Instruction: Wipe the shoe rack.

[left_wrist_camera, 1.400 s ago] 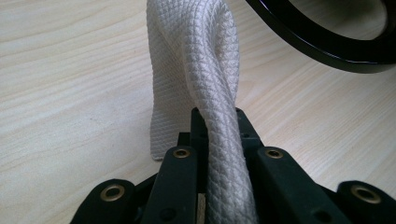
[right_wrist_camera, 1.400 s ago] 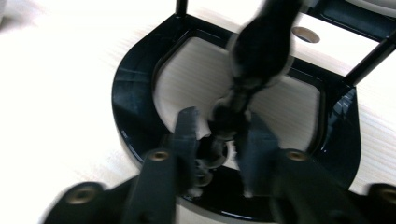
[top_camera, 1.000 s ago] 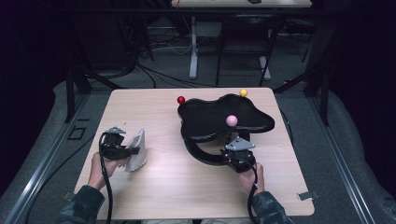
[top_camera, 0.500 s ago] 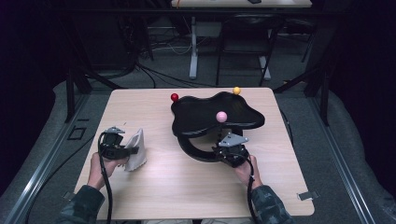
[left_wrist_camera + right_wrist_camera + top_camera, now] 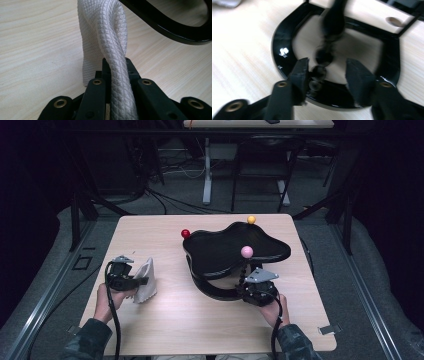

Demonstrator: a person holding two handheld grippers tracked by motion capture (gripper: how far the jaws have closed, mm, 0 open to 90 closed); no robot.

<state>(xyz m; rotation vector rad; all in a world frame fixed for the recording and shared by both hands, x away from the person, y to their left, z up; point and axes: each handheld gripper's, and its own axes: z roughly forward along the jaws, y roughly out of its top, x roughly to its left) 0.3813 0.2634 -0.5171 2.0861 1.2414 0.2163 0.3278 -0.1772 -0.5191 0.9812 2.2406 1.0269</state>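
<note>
The black stand point(image 5: 220, 252) with its wavy tray top has slid leftward across the table point(image 5: 165, 320) since a second ago. The right gripper point(image 5: 325, 72) has just been opening its jaws: they stand apart around the stand's beaded post point(image 5: 322, 57), which touches one pad. The left gripper point(image 5: 117, 72) is clamped on the white cloth point(image 5: 105, 32), which rises just ahead of its jaws.
</note>
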